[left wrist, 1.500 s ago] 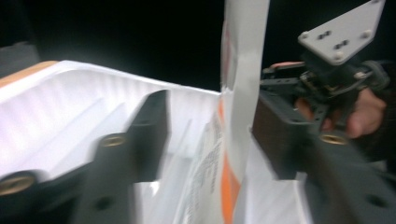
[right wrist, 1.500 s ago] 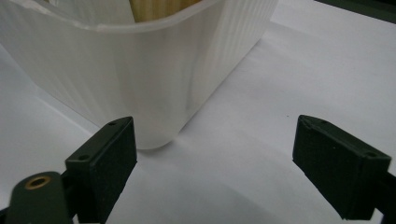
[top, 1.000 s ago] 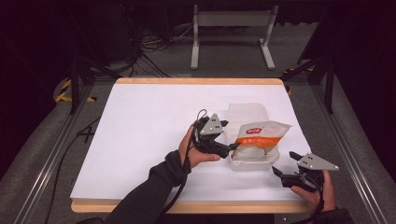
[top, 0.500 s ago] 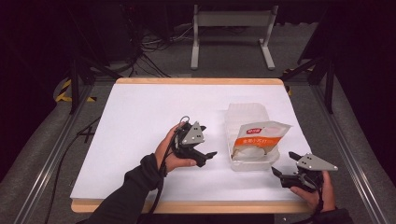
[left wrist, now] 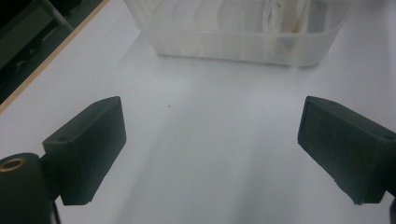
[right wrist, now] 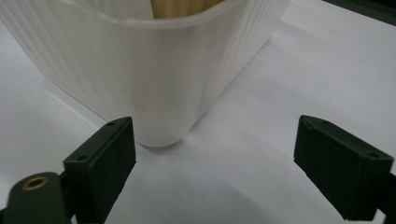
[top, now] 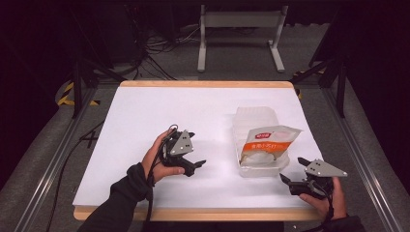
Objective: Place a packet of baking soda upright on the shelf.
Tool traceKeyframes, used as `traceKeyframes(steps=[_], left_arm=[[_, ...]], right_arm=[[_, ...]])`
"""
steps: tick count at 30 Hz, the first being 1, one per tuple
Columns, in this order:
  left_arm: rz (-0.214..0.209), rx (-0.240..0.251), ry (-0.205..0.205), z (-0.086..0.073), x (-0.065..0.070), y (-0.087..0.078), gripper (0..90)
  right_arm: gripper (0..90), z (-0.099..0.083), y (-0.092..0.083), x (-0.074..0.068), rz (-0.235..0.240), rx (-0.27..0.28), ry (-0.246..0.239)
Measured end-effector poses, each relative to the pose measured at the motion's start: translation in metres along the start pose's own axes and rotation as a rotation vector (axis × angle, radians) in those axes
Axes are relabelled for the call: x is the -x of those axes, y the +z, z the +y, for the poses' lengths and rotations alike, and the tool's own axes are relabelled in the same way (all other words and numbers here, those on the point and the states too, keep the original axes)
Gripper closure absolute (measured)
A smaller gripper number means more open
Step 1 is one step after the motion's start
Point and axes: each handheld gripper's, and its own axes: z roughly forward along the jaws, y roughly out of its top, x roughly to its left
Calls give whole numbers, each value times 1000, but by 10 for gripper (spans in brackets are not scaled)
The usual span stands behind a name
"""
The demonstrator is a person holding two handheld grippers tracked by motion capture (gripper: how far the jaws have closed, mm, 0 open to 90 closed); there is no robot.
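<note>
A clear ribbed plastic container [top: 254,115] stands on the right half of the white table. In it lies a white snack bag with an orange label [top: 267,143], leaning over its rim. My left gripper [top: 197,149] rests left of the container, well apart from it, open and holding nothing. In the left gripper view the gripper [left wrist: 212,123] faces the container's side wall [left wrist: 233,44] across bare table. My right gripper [top: 293,170] sits open just off the container's near right corner. In the right gripper view that corner [right wrist: 154,79] stands close ahead of the open gripper [right wrist: 215,135].
The white table top [top: 159,111] has a wooden edge along the front [top: 193,214] and left. A metal stand [top: 239,29] and cables lie on the dark floor behind the table. Metal rails run along both sides.
My left gripper has drawn back to the left, away from the bag and container, and now rests on the table's middle. The right gripper has stayed in place.
</note>
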Motion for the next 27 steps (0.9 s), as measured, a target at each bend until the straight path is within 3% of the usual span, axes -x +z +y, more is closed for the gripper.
traceKeyframes(steps=[4,8,10,17,20,27], left_arm=[[11,-13,-13,-12,-3,-4,87],[50,-28,-10,-25,-7,-12,96],[58,-33,-38,-36,-12,-18,98],[89,-62,-58,-57,-18,-31,92],[133,-80,-81,-72,-22,-43,87],[174,-106,-121,-97,-26,-58,69]], right_arm=[[134,0,-1,-1,2,1,-3],[134,0,0,-1,3,-1,-7],[132,0,0,-2,4,-2,-10],[131,0,0,-2,2,-5,-11],[130,0,0,-2,5,-9,-15],[130,0,1,-3,6,-13,-17]])
